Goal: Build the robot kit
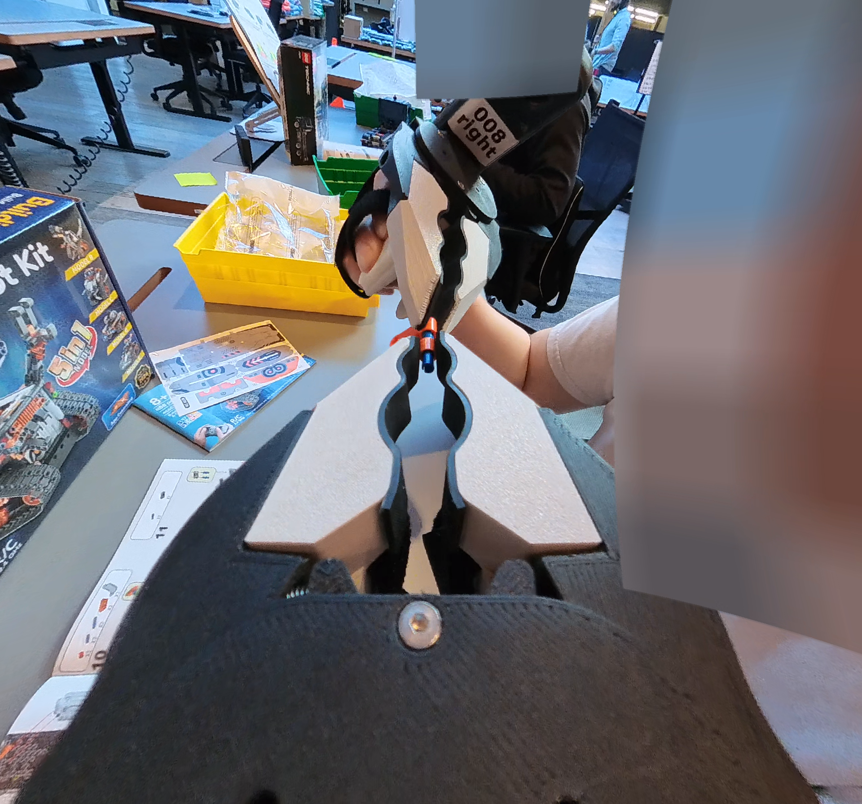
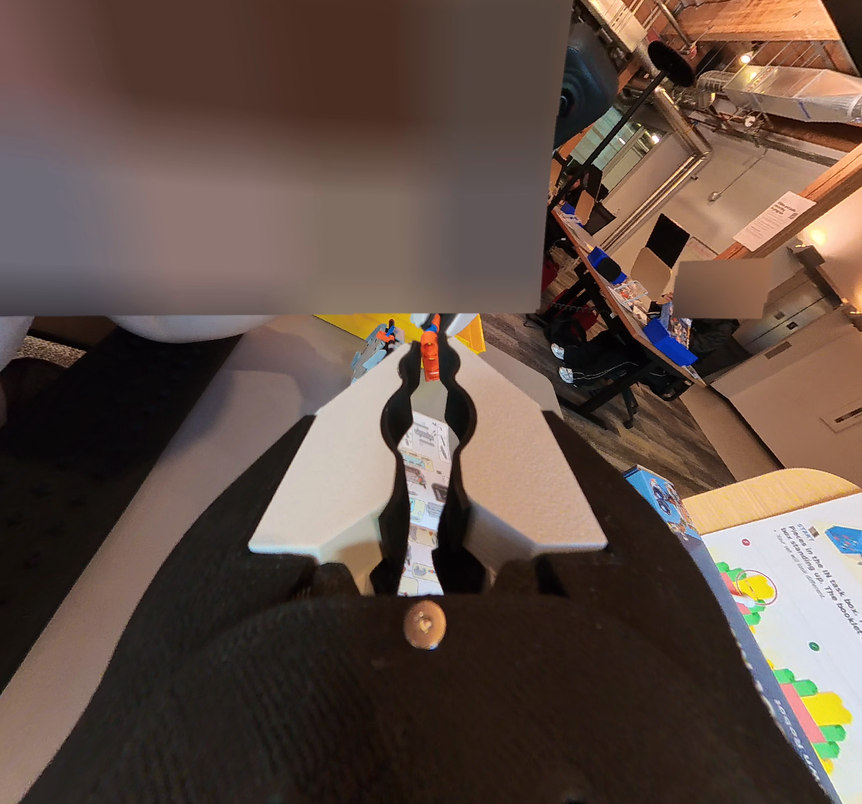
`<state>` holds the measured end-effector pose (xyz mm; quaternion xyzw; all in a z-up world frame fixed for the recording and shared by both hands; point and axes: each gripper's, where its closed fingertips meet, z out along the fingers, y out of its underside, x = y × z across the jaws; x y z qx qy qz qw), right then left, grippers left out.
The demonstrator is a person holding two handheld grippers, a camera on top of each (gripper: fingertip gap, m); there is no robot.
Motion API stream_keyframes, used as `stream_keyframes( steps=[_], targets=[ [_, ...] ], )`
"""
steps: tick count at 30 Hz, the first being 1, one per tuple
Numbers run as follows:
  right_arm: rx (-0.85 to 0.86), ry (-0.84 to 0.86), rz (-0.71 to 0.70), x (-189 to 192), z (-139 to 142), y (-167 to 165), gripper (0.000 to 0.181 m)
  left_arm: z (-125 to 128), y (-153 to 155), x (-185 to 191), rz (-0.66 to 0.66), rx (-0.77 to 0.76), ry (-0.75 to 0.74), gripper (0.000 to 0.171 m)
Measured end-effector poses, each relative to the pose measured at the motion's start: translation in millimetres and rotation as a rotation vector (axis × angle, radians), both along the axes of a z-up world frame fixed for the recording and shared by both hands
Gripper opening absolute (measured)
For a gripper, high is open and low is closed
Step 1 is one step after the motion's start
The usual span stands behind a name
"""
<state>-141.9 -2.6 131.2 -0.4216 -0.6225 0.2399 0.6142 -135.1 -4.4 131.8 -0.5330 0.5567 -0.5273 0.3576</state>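
Note:
My two grippers meet tip to tip above the grey table (image 1: 140, 431). My left gripper (image 1: 427, 348) is shut on a small blue pin (image 1: 427, 358). My right gripper (image 1: 433, 315) comes down from above, held by a hand, and is shut on a small orange piece (image 1: 429, 328) that sits on the pin's far end. In the right wrist view my right gripper (image 2: 429, 350) pinches the orange piece (image 2: 430, 358); the blue pin (image 2: 434, 327) sticks out beyond it toward the left gripper's white tips (image 2: 439, 318). Whether the pin is fully seated in the orange piece is hidden.
A yellow tray (image 1: 280, 280) with plastic bags stands behind the grippers, with green bins (image 1: 345, 175) farther back. A kit box (image 1: 56, 338), a sticker sheet on a booklet (image 1: 228, 375) and an instruction sheet (image 1: 140, 548) lie left. A partly built model (image 2: 378, 347) and an instruction board (image 2: 793, 595) show. The grippers are tip to tip, or close to it.

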Motion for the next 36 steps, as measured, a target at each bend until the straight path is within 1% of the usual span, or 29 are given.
stream_keyframes(
  steps=[3, 5, 8, 10, 12, 14, 16, 24, 29, 36],
  targets=[
    [0.009, 0.030, 0.007, 0, 5, -2, 0.006, 5, -1, 1, -0.014, -0.023, -0.034, 0.006],
    [0.024, 0.029, -0.023, 1, 5, 3, 0.006, 5, 3, 1, 0.004, -0.021, -0.034, 0.006],
    [0.017, 0.066, -0.003, 0, 10, 1, 0.006, 9, 1, 0, -0.011, -0.036, -0.062, 0.005],
    [0.016, 0.067, -0.011, 0, 9, 3, 0.006, 10, 3, 0, 0.001, -0.030, -0.065, 0.005],
    [0.015, 0.088, 0.009, 0, 12, 0, 0.005, 13, -1, 0, -0.030, -0.051, -0.084, 0.005],
    [0.025, 0.083, -0.007, 0, 12, 1, 0.006, 13, 1, 0, -0.018, -0.046, -0.088, 0.005],
    [0.037, 0.104, -0.002, -1, 16, -1, 0.005, 17, -1, -1, -0.040, -0.068, -0.114, 0.005],
    [0.094, 0.157, -0.073, -3, 23, 8, 0.005, 24, 8, -4, 0.009, -0.065, -0.162, 0.005],
    [0.090, 0.179, -0.086, -3, 26, 9, 0.005, 24, 8, -2, 0.009, -0.064, -0.162, 0.005],
    [0.096, 0.123, -0.076, -1, 19, 7, 0.005, 17, 5, -1, -0.011, -0.062, -0.125, 0.005]
  ],
)
